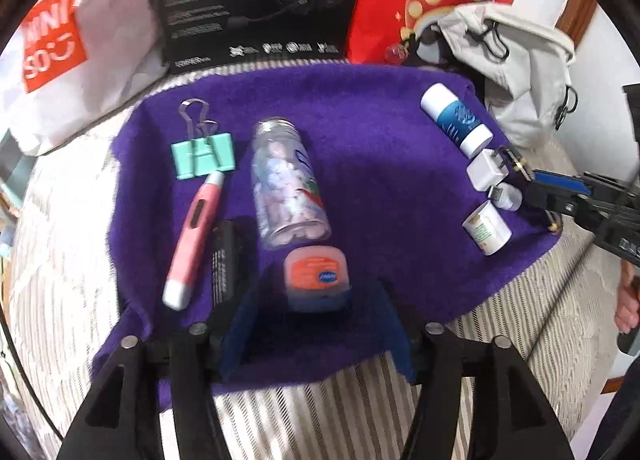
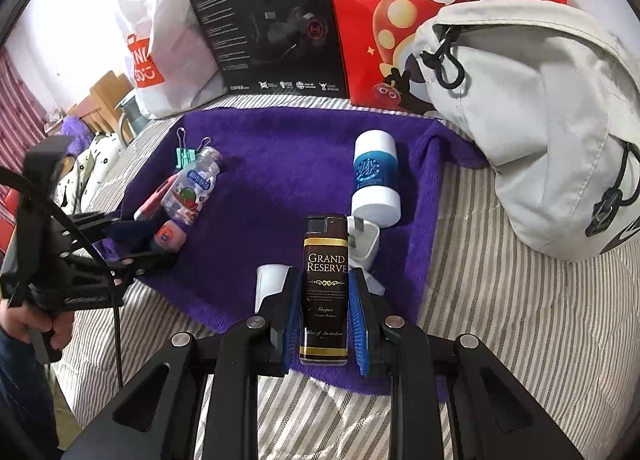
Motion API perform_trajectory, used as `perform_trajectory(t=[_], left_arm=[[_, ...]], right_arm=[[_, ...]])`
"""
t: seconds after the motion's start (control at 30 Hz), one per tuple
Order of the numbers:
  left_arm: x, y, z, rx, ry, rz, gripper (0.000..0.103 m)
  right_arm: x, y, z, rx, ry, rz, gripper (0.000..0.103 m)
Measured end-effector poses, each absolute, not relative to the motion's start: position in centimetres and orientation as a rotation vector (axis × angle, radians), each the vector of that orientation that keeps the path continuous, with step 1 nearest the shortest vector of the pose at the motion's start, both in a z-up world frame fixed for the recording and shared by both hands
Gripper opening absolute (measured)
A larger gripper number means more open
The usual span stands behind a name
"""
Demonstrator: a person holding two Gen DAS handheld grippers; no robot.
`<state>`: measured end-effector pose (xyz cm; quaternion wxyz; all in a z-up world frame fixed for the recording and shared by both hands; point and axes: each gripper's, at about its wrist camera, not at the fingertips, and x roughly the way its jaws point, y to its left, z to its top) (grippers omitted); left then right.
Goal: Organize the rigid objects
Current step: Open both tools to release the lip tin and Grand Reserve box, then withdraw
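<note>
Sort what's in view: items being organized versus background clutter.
Job: lighter in right gripper, lip balm tin at left gripper, candy bottle, binder clip, plug.
Clutter: white shopping bag, black box, red bag, drawstring bag.

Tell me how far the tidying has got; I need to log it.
Done: a left group on the purple towel, with clip, pink pen, pill bottle and balm tin. In hand: the right gripper holds the lighter. The left gripper is open. Left: placing the lighter.
</note>
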<state>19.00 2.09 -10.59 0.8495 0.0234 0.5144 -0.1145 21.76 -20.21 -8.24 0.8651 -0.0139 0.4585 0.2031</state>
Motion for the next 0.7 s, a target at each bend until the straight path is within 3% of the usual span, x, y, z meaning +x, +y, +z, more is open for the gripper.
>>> perform_trajectory(t=[0.03, 0.07, 0.7], left_arm=[[18.7, 2.4, -10.1, 0.051, 1.074, -0.221, 0.076], [18.5, 2.7, -9.6, 0.061, 1.060, -0.194, 0.080], [16.8, 9.4, -7.8, -0.049, 1.018, -0.100, 0.081]], right_arm=[[22.1, -20.0, -8.2, -0.028, 0.961, 0.425, 0.024], [22.2, -19.9, -8.2, -0.029, 0.959, 0.424, 0.024], [28.6, -12.5, -11.4, -0.170, 1.000, 0.361, 0.024]])
